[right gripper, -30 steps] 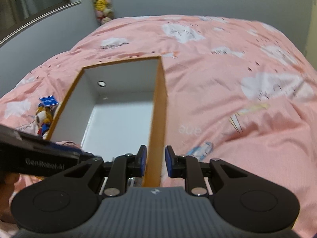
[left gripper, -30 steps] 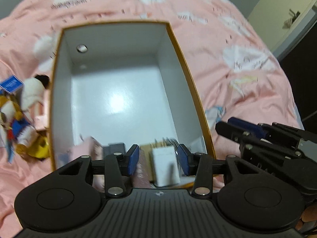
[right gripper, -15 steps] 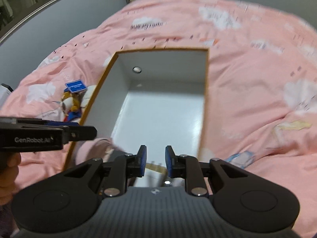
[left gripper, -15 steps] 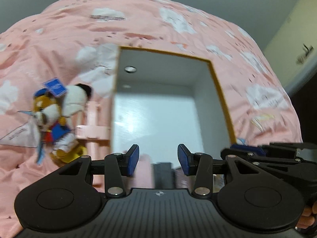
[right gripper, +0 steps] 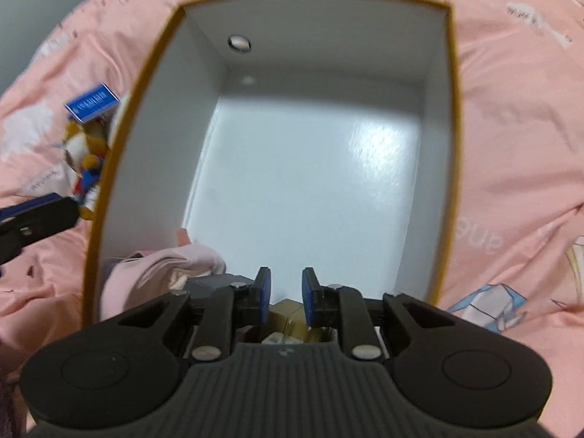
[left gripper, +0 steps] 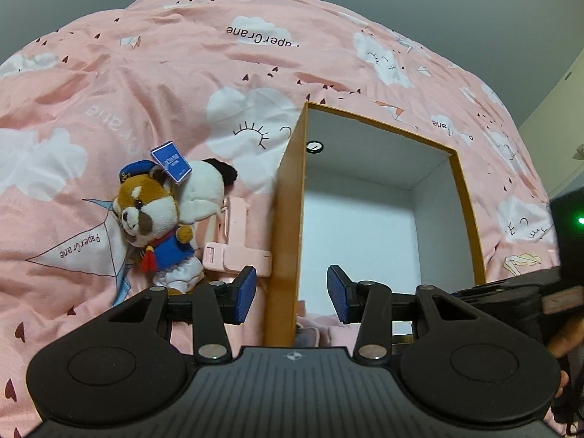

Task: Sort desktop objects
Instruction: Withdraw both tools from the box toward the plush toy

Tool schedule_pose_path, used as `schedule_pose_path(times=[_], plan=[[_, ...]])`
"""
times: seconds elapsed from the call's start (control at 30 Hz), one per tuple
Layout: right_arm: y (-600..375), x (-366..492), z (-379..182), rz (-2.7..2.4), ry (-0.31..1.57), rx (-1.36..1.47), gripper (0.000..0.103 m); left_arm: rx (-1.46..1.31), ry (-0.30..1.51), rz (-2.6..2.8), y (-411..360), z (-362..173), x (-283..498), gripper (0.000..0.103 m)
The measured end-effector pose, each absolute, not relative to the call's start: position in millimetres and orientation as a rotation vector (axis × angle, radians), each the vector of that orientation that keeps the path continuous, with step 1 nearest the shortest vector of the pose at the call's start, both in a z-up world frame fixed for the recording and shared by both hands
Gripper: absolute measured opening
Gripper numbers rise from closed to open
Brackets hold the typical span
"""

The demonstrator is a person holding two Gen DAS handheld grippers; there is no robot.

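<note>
An orange-rimmed box (left gripper: 469, 200) with a white inside lies on the pink bedspread. Left of it lie a plush animal (left gripper: 157, 219) in a blue outfit with a blue tag and a pink plastic piece (left gripper: 233, 252). My left gripper (left gripper: 290, 294) is open and holds nothing; the box's left wall (left gripper: 286, 219) shows in the gap between its pads, untouched. My right gripper (right gripper: 286, 295) points down into the box (right gripper: 120, 153). Its jaws are closing, a narrow gap is left, and nothing is between them. Below it in the box lie a pink cloth item (right gripper: 157, 273), a dark grey thing (right gripper: 210, 284) and gold-brown blocks (right gripper: 288, 314).
The pink bedspread (left gripper: 182, 73) with clouds surrounds the box on all sides. The plush (right gripper: 85, 146) shows left of the box in the right wrist view, with one finger of the left gripper (right gripper: 40, 219) near it. A hand (left gripper: 562, 335) holds the right gripper's body at the right edge.
The left wrist view has swung left, from inside the box to its left wall and the plush. The right gripper has moved over the box and tilted down into it; its jaws have narrowed slightly.
</note>
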State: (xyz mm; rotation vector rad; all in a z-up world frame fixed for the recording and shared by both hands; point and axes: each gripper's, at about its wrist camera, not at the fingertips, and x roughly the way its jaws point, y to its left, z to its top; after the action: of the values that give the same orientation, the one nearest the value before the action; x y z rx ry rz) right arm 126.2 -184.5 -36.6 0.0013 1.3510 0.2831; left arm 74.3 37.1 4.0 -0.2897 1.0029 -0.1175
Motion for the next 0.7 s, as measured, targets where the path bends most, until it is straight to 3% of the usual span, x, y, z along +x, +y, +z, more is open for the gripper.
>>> schedule_pose_path(times=[0.43,0.7], plan=[[-179.4,140.7,-76.5,0.275,1.581,-0.007,0.016,-0.322,1.026,-0.109,49.6,-5.1,83.5,0.05],[-173.7,147.6,-74.5,0.263,1.559,-0.033,0.019,-0.325,1.03,-0.084,57.5,-6.5,84.3,0.05]])
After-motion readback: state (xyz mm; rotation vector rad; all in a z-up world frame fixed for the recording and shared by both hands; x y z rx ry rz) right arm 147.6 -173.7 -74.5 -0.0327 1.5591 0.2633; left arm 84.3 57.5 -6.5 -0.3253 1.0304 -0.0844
